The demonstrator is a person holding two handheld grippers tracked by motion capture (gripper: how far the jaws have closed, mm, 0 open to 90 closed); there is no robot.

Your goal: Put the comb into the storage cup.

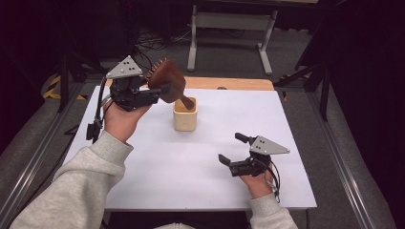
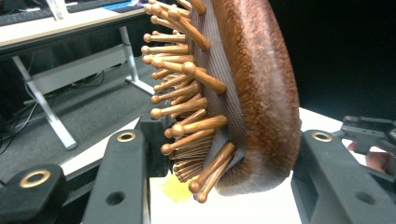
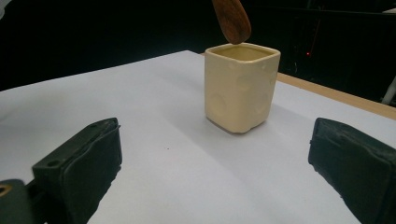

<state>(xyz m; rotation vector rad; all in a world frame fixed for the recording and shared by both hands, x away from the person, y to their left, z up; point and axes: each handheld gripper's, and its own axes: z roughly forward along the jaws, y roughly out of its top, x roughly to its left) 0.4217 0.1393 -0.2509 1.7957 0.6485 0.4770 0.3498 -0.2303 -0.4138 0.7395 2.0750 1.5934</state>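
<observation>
At ten o'clock the left gripper [image 1: 162,89] is clamped on one wooden hairbrush [image 1: 167,78], its handle tip just over the one cream cup [image 1: 185,114] at the tabletop [image 1: 143,157] centre. The brush looks light and stiff; the head's edges suit gripping. At four o'clock the right gripper [image 1: 232,149] stands open, empty.

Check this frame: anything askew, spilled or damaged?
Nothing stands out. The left gripper holds the hairbrush tilted, handle tip just above the upright cup. The right gripper rests open on the table.
</observation>
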